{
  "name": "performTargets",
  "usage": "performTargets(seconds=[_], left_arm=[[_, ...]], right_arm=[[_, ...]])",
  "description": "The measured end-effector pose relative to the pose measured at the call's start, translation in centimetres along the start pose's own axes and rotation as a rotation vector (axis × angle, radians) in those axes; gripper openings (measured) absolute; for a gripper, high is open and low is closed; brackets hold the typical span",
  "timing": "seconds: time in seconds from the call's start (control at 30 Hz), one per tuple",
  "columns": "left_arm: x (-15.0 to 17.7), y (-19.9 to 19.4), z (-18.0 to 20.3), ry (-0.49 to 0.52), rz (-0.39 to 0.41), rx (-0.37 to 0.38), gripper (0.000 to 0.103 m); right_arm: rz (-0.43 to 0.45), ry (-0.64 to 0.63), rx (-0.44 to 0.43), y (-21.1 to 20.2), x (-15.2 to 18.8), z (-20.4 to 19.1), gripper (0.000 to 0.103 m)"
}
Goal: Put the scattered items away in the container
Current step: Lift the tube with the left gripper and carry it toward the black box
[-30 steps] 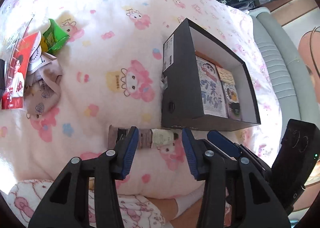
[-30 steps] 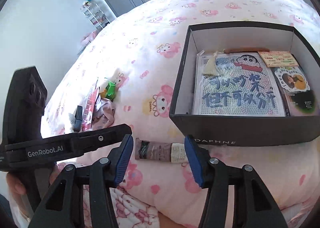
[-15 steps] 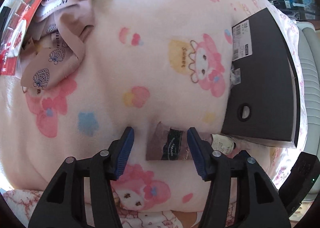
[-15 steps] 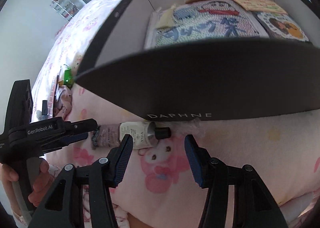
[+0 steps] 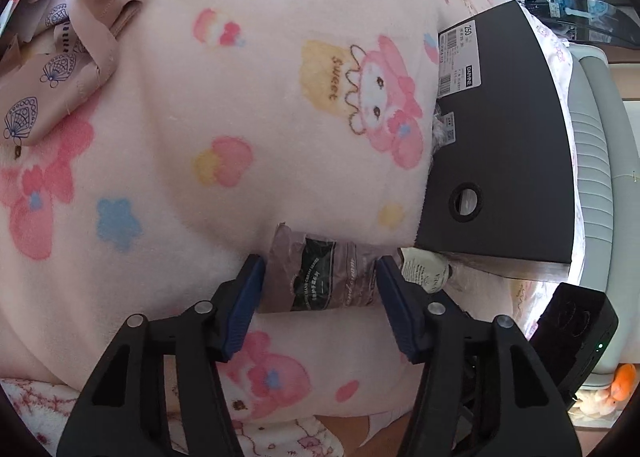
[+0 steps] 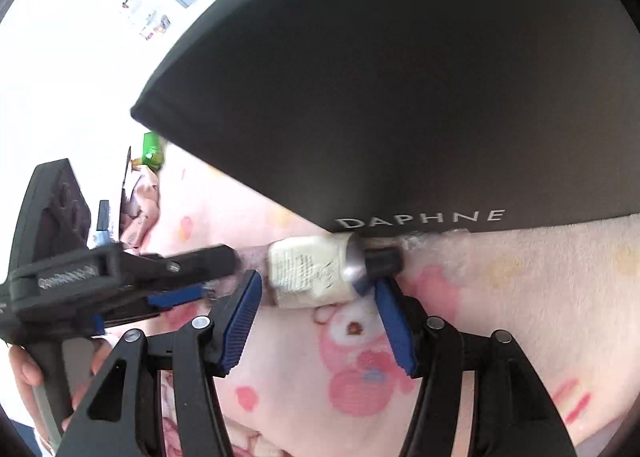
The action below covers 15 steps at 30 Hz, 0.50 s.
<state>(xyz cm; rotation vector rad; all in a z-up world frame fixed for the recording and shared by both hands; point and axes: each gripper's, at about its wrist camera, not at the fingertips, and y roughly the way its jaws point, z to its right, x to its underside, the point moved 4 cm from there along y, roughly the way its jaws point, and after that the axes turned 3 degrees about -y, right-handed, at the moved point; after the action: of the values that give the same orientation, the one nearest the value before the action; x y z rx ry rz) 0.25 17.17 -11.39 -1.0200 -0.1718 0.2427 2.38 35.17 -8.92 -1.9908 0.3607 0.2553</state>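
A hand-cream tube (image 5: 320, 277) lies on the pink blanket against the foot of the black shoebox (image 5: 504, 145). Its brown crimped end is in the left wrist view, its cream body and black cap in the right wrist view (image 6: 312, 273). My left gripper (image 5: 318, 277) is open with its blue pads on either side of the tube's brown end. My right gripper (image 6: 318, 295) is open around the cream part near the cap. The black shoebox (image 6: 400, 97) fills the upper right wrist view; its inside is hidden.
A pink fan-print pouch (image 5: 52, 57) and other loose items lie at the upper left. A green packet (image 6: 152, 151) lies far left in the right wrist view. A grey bed frame (image 5: 592, 161) runs along the right edge.
Both grippers have come down and closer to the tube, which now lies between their open fingers. The shoebox's inside has passed out of view.
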Motion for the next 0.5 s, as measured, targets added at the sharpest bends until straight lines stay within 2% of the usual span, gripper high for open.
performTargets(seconds=[0.03, 0.07, 0.13, 0.23, 0.37, 0.5], left_arm=[[0.2, -0.3, 0.0, 0.007, 0.009, 0.001, 0.052], [0.5, -0.6, 0.0, 0.010, 0.017, 0.004, 0.046], [1.1, -1.2, 0.0, 0.017, 0.028, 0.014, 0.042], [2.2, -1.7, 0.6, 0.055, 0.040, 0.019, 0.033], [3.6, -0.9, 1.1, 0.085, 0.031, -0.018, 0.033], [4.3, -0.9, -0.2, 0.016, 0.016, 0.011, 0.035]], right_arm=[[0.010, 0.008, 0.002, -0.3, -0.1, 0.0, 0.053], [0.017, 0.020, 0.004, -0.7, -0.1, 0.1, 0.047], [0.037, 0.032, 0.013, -1.7, 0.0, 0.4, 0.039], [0.074, -0.017, 0.036, -3.3, 0.3, -0.1, 0.037], [0.070, -0.024, 0.011, -3.6, 0.4, -0.5, 0.036], [0.079, 0.014, 0.045, -3.9, 0.5, 0.7, 0.036]])
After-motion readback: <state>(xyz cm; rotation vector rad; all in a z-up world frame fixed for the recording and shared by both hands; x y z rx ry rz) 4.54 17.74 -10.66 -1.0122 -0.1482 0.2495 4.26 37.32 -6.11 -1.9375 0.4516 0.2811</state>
